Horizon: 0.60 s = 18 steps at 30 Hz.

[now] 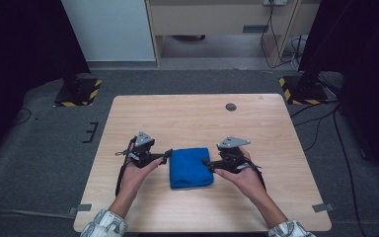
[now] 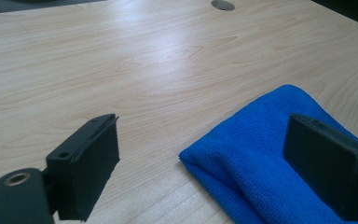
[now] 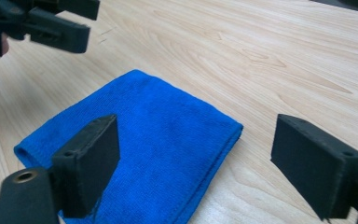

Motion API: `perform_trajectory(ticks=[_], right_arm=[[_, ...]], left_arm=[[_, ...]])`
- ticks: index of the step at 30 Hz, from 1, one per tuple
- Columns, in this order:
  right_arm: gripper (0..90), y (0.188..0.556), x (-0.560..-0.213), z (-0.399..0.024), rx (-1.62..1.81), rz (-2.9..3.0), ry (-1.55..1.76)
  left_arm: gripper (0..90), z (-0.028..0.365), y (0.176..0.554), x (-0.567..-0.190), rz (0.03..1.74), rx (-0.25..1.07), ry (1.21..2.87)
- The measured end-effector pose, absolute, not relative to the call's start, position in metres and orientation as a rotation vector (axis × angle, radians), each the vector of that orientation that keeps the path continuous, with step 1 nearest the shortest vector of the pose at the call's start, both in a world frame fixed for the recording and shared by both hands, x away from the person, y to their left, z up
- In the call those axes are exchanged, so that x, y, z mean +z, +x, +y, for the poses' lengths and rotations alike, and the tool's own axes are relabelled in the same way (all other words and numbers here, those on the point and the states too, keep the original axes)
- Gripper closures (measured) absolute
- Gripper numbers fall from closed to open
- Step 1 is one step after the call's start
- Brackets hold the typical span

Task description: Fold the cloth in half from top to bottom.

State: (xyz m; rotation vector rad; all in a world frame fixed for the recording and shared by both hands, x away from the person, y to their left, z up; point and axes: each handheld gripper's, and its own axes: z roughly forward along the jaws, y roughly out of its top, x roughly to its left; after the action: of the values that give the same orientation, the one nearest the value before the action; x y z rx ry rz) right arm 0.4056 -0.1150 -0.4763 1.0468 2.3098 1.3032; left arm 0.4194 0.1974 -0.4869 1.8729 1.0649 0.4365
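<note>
Cloth (image 1: 191, 168): blue, folded, flat on counter (image 1: 197, 118); near edge cut off in both gripper views.
Left gripper (image 1: 167, 155): released, at cloth's left edge.
Right gripper (image 1: 206, 163): released, at its right edge.

Tabletop (image 1: 192, 113) as I see it from my station: pale wood grain, rectangular with rounded corners, standing on grey carpet (image 1: 49, 148). A folded blue cloth (image 1: 191, 168) lies flat on it, near the front edge and roughly midway across. Toward the far edge, right of centre, sits a small round grey disc (image 1: 231, 106), set in or on the surface; I cannot tell which. Grey tape tabs (image 1: 84, 207) mark the two front corners.
</note>
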Motion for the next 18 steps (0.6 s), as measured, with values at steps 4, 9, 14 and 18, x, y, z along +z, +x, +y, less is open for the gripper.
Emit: perform_trajectory(ticks=[4, 9, 14, 18], right_arm=[[10.0, 0.409, -0.474, -0.121, 1.313, 2.293, 1.048], [9.6, 0.414, -0.472, -0.129, 1.312, 2.281, 1.077], [9.5, 0.418, -0.471, -0.138, 1.321, 2.259, 1.112], [9.5, 0.42, -0.471, -0.145, 1.314, 2.243, 1.124]], left_arm=[[6.5, 0.195, 0.419, -0.486, 1.047, 0.437, 1.877], [6.1, 0.188, 0.419, -0.487, 1.034, 0.431, 1.906], [5.9, 0.188, 0.418, -0.485, 1.029, 0.427, 1.908], [5.9, 0.191, 0.419, -0.486, 1.037, 0.423, 1.908]])
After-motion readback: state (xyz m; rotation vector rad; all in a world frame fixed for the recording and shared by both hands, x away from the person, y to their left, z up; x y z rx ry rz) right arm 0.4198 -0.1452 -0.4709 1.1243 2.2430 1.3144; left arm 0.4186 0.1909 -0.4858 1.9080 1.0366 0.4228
